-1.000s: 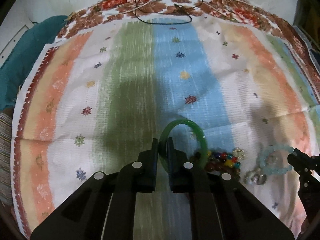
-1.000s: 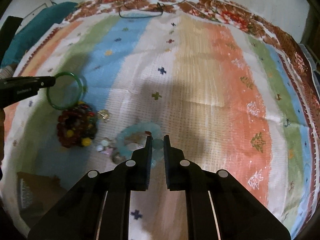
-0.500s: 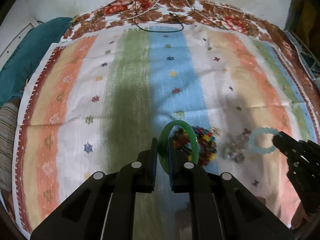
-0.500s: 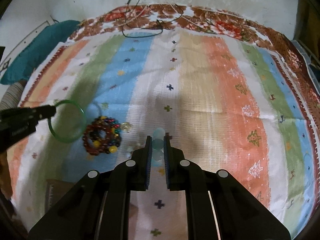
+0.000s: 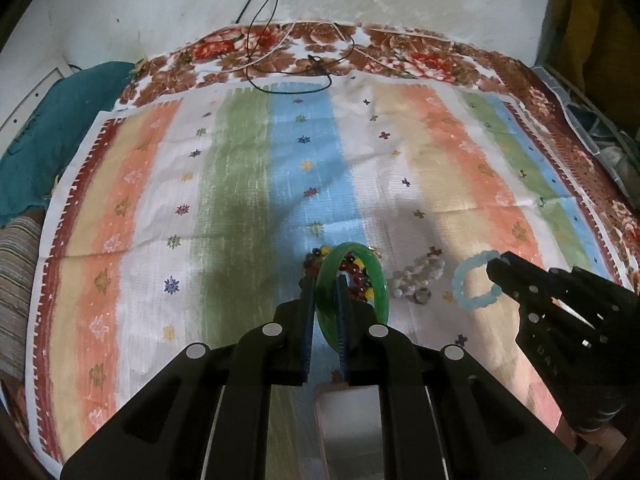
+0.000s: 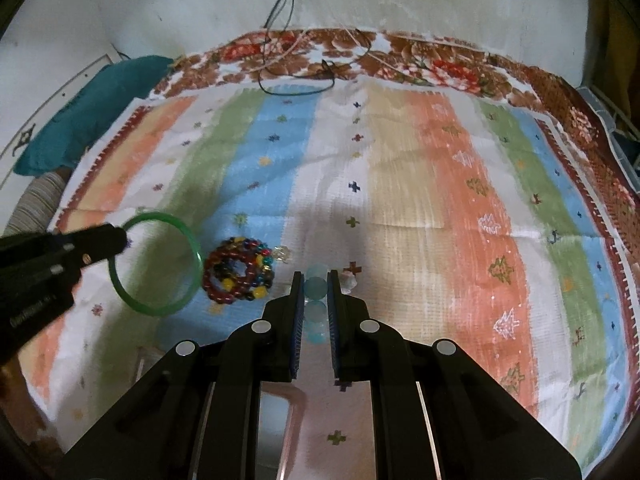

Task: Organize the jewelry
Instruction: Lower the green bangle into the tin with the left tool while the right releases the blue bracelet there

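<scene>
Green bangle (image 5: 379, 280) is pinched on edge in the left gripper (image 5: 325, 304), above the striped cloth (image 5: 240, 184); right gripper (image 6: 316, 300) clamps the pale blue bracelet (image 6: 315, 288); beads (image 6: 238, 274) lie on the cloth between them.

A striped cloth (image 5: 240, 184) covers the bed. On it lie a bead bracelet (image 6: 238, 274) at centre, black cord (image 5: 288, 80) at 12 o'clock, teal cloth (image 5: 44, 140) at 9.
</scene>
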A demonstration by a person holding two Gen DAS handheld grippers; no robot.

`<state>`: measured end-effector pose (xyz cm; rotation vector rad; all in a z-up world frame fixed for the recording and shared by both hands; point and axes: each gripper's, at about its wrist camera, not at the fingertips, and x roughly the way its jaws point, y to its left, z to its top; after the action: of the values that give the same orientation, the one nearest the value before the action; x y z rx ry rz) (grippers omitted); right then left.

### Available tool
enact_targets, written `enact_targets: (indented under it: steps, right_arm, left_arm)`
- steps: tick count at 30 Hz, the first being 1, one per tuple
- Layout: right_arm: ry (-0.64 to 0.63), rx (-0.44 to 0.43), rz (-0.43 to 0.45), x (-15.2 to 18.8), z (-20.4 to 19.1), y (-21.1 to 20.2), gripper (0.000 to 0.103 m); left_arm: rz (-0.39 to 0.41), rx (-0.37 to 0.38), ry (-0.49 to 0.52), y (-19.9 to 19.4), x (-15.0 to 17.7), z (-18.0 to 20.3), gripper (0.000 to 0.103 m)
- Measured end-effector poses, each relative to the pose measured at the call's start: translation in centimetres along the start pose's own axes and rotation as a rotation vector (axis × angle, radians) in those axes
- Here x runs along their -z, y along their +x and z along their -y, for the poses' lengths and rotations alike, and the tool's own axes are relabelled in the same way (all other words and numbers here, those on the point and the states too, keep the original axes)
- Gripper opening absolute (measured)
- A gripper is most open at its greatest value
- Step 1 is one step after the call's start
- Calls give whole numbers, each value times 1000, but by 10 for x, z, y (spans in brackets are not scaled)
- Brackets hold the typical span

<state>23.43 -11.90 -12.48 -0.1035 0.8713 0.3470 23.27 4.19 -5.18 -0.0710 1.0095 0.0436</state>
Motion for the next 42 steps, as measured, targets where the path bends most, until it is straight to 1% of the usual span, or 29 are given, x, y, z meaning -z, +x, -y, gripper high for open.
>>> enact_targets:
  steps: [15,22,25,32,33,34,35,36,37,38,39,40,42]
  right_arm:
    - [-50,-32,65,19,-26,-50,12]
    - [-62,-48,65,34,-36,-65,12]
    - [-76,-41,72,44,-42,-72,12]
    - [-63,-81,67,59,-47,-83,12]
    - [-59,-89,62,62,-45,-83,12]
    - [-53,-93,57,63,-44,-83,13]
    - [-50,-92,46,65,-43,-81,13]
    - [-51,-84,41,66,-42,-81,15]
    - [-52,-75,42,66,-41,-81,25]
    - [-51,-63,46,66,-40,-81,38]
    - [-47,-49,52,65,-37,-82,42]
    - [-43,-43,53,65,-35,-82,44]
    - [-26,-32,50,63,-29,-79,44]
  left_arm:
    - [25,17,3,-37,33,3,10]
    - [38,27,1,-53,49,8,10]
    - [35,26,11,-56,57,11,10]
    - [39,40,-10,-63,68,10,11]
    - [47,44,-18,-66,70,10,12]
    - [53,46,-24,-68,71,9,24]
    - [57,48,-30,-70,72,9,37]
    - [64,44,-38,-71,72,7,41]
    - [67,34,-46,-72,73,5,42]
    - [66,27,-51,-72,73,3,43]
    - [64,21,-56,-71,73,0,44]
    - [60,15,-61,-70,72,-2,46]
    - [53,4,-68,-67,71,-6,48]
